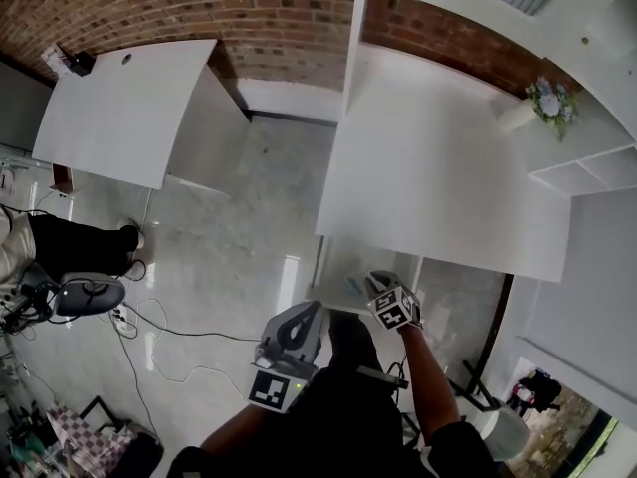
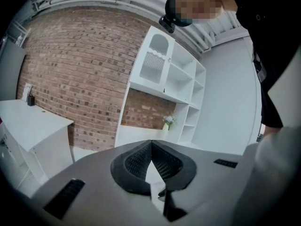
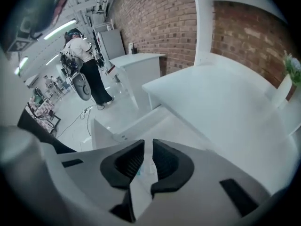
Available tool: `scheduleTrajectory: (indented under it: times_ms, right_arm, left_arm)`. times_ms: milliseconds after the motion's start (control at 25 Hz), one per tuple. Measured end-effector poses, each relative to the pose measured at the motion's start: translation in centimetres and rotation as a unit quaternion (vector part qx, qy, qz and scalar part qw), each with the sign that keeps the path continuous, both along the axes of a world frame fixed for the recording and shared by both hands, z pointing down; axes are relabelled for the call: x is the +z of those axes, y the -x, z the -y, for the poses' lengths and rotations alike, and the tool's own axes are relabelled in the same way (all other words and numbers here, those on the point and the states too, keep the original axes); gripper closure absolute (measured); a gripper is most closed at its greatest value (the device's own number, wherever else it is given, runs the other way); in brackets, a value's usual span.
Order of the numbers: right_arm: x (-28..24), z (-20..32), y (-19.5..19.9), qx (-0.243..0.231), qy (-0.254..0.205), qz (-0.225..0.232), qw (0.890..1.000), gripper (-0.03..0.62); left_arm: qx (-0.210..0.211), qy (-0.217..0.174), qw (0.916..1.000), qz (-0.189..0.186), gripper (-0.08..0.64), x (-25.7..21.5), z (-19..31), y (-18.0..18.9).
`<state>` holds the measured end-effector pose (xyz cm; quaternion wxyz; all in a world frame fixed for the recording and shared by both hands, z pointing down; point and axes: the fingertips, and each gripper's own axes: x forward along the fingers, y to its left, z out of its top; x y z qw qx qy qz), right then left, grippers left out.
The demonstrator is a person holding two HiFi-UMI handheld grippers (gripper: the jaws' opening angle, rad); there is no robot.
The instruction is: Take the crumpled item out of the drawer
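Far left: a small white rectangular desk (image 1: pixel 129 108) stands against the red brick wall (image 1: pixel 279 13). Below it, a bystander's black-trousered leg (image 1: pixel 75 245) lies across the pale glossy floor (image 1: pixel 229 257), beside a grey office-chair seat (image 1: pixel 90 295) and thin black cables (image 1: pixel 169 332).

Left of centre: my left claw (image 1: pixel 304 325) hangs over the floor, close to my body and apart from all the furniture. In the left gripper view its two black ribbed pads (image 2: pixel 134 161) meet at the tips, clenched on nothing.

Centre: the white open drawer (image 1: pixel 333 267) juts from under the front edge of the large white desk (image 1: pixel 438 177). My right claw (image 1: pixel 376 285), with its marker cube uppermost, is set at this drawer from the right. In the right gripper view its jaws are drawn to a narrow slit. The pale crumpled item with a teal tinge (image 3: pixel 144 168) sits in that slit, grasped near the tips and still within the drawer's walls. I cannot tell whether it touches the drawer floor.

Right: a white vase of pale flowers (image 1: pixel 545 103) stands on the far corner of the large desk, just beside the white open shelving unit (image 1: pixel 597 157) that rises along the desk's right side.
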<state>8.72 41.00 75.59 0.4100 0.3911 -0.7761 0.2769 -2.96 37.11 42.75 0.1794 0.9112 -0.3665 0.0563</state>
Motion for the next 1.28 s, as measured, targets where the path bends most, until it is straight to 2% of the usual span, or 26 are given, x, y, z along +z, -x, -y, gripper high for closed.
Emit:
scheduleTrajectory:
  times_ms: [240, 480, 1000, 1160, 1280]
  right_arm:
    - [8.1, -0.1, -0.4, -0.019, 0.078, -0.01, 0.997, 0.451]
    - [13.7, -0.6, -1.1, -0.007, 0.128, -0.012, 0.992, 0.437]
    - [19.6, -1.1, -0.8, -0.048, 0.189, -0.022, 0.981, 0.384]
    - [21.0, -1.9, -0.7, -0.059, 0.202, -0.037, 0.977, 0.39]
    - [21.5, -2.1, -0.6, -0.062, 0.204, -0.045, 0.976, 0.417]
  left_arm:
    - [-0.008, 0.026, 0.9996, 0.011, 0.542, 2.3, 1.6, -0.3]
    - [-0.008, 0.041, 0.999, 0.019, 0.542, 4.5, 2.6, -1.0]
    - [-0.022, 0.065, 0.997, 0.034, 0.543, 7.5, 3.1, -2.0]
    - [-0.028, 0.069, 0.9965, 0.038, 0.543, 7.8, 3.1, -1.9]
    - [-0.031, 0.069, 0.9963, 0.04, 0.543, 7.9, 3.2, -1.6]
